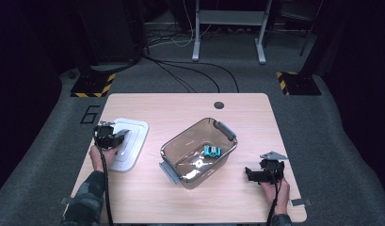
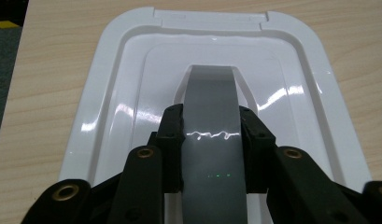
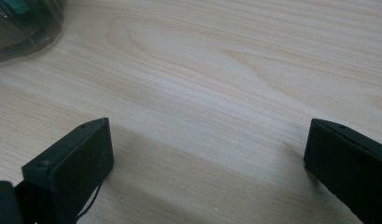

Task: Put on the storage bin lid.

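Two sets of fingers are in use, and the coming move is judged to turn on the left set, which is already closed on the grey handle (image 2: 212,135) of the white lid (image 2: 132,116). The handle is seen in the left gripper view as a smooth, glossy grey strap running straight away from the fingers (image 2: 172,135) down the lid's middle line, so the lid's long axis is in line with the left gripper (image 1: 116,136). The lid is a shallow rectangle of shiny moulded plastic with rounded corners and stepped ridges, laid flat on the counter (image 1: 190,106) at its left edge. The tub (image 1: 178,148) is set to the right of the lid, near the counter's middle, at a slant; it is made of clear smoky plastic with grey end latches, and a small teal toy car (image 1: 212,151) is held inside it. The lid would have to be carried rightward and turned to match that slant. The right gripper (image 1: 265,172) is rested on the pale wood-grain counter just right of the tub, with its fingers spread wide and nothing between them.
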Action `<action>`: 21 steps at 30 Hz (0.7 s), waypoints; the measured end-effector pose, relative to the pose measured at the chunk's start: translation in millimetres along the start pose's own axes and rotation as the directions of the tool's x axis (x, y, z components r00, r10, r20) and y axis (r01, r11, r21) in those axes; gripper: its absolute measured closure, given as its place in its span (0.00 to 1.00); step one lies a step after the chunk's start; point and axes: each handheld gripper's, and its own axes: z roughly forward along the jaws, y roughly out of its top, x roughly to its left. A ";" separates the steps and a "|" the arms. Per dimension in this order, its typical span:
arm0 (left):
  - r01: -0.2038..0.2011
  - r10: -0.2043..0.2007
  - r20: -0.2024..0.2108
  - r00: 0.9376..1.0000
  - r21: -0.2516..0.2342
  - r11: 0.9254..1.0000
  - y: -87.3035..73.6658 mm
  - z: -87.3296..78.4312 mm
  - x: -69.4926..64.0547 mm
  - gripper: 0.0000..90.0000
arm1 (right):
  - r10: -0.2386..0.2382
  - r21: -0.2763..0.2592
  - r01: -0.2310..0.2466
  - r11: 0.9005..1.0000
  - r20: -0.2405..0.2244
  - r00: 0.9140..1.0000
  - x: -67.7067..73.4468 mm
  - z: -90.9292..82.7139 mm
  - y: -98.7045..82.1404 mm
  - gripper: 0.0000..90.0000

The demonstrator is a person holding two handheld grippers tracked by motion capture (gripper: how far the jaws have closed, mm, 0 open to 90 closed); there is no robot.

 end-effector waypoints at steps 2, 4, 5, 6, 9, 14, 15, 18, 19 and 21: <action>-0.001 0.001 0.005 1.000 -0.017 1.000 1.1 -3.5 -1.1 0.74 | -0.001 0.000 0.001 1.000 0.002 1.000 -0.1 0.0 0.0 0.01; -0.017 0.017 0.008 1.000 -0.028 0.999 3.3 -8.2 -2.7 0.74 | -0.001 0.000 0.001 1.000 0.002 1.000 -0.1 0.0 0.0 0.01; -0.031 0.031 0.013 0.999 -0.030 0.999 4.8 -11.5 -3.7 0.74 | 0.000 0.000 0.000 1.000 0.002 1.000 -0.1 0.1 0.0 0.01; -0.034 0.035 0.015 0.999 -0.036 0.999 5.4 -13.3 -4.8 0.74 | -0.002 0.001 0.002 1.000 0.001 1.000 -0.2 0.0 0.0 0.01; -0.051 0.053 0.030 0.998 -0.063 0.997 7.8 -19.7 -9.1 0.74 | -0.001 0.001 0.001 1.000 0.001 1.000 -0.1 -0.1 0.1 0.01; -0.086 0.089 0.045 0.995 -0.064 0.994 10.7 -29.5 -13.7 0.74 | -0.001 0.000 0.001 1.000 0.000 1.000 -0.1 0.0 0.1 0.01; -0.093 0.096 0.049 0.994 -0.061 0.994 11.2 -31.5 -14.4 0.74 | -0.001 0.000 0.001 1.000 -0.001 1.000 -0.1 0.0 0.1 0.01; -0.100 0.105 0.061 0.993 -0.068 0.993 12.5 -35.7 -15.2 0.74 | -0.002 0.001 0.002 1.000 0.002 1.000 -0.2 0.0 0.1 0.01; -0.098 0.103 0.069 0.992 -0.071 0.993 13.5 -37.3 -15.0 0.74 | -0.001 0.001 0.001 1.000 0.000 1.000 -0.2 -0.1 0.1 0.01; -0.095 0.101 0.077 0.992 -0.079 0.992 16.0 -42.0 -15.2 0.74 | -0.001 0.000 0.001 1.000 -0.001 1.000 -0.2 0.0 0.1 0.01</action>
